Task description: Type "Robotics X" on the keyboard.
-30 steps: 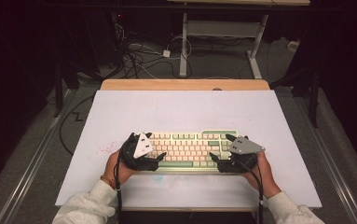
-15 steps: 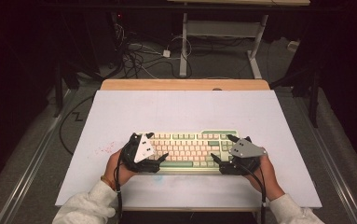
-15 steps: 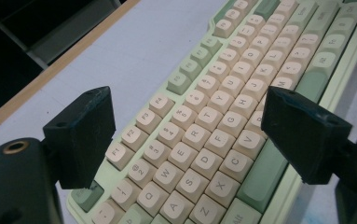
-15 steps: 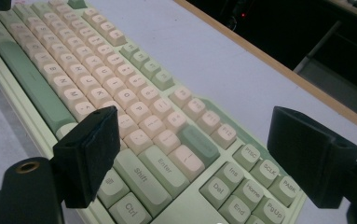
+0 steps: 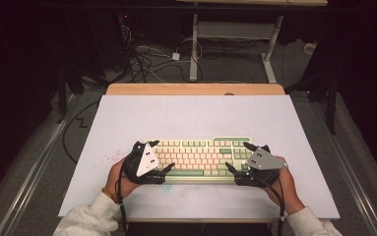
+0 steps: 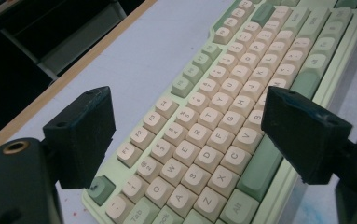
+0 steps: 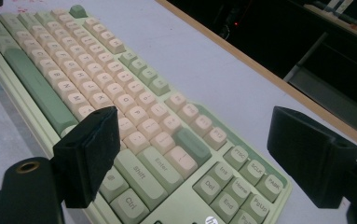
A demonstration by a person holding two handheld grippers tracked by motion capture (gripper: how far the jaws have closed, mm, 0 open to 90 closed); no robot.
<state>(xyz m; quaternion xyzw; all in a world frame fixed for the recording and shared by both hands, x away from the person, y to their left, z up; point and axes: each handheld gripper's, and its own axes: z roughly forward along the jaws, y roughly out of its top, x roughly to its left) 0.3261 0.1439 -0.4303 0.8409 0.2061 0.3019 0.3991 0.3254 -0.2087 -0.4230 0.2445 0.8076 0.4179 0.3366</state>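
Note:
A pale green keyboard [image 5: 201,156] with cream keys lies flat on the white board [image 5: 196,113], near its front edge. My left gripper [image 5: 162,155] is at the keyboard's left end, open. In the left gripper view its black jaws straddle the keyboard [image 6: 223,93] from the function row to the space bar, with the gripper [image 6: 192,135] holding nothing. My right gripper [image 5: 236,155] is open at the right end. In the right gripper view the gripper [image 7: 202,156] spans the keyboard [image 7: 97,74] around Enter and Shift. I cannot tell whether any jaw touches the case.
A wooden strip [image 5: 196,89] runs along the board's far edge. Beyond it lie floor cables [image 5: 146,61] and a white desk frame [image 5: 235,34]. Faint red marks [image 5: 111,156] stain the board left of the keyboard. Bare board stretches behind the keyboard.
Both hands have drifted slightly toward the near edge of the table. The keyboard stays in place and both grippers remain open.

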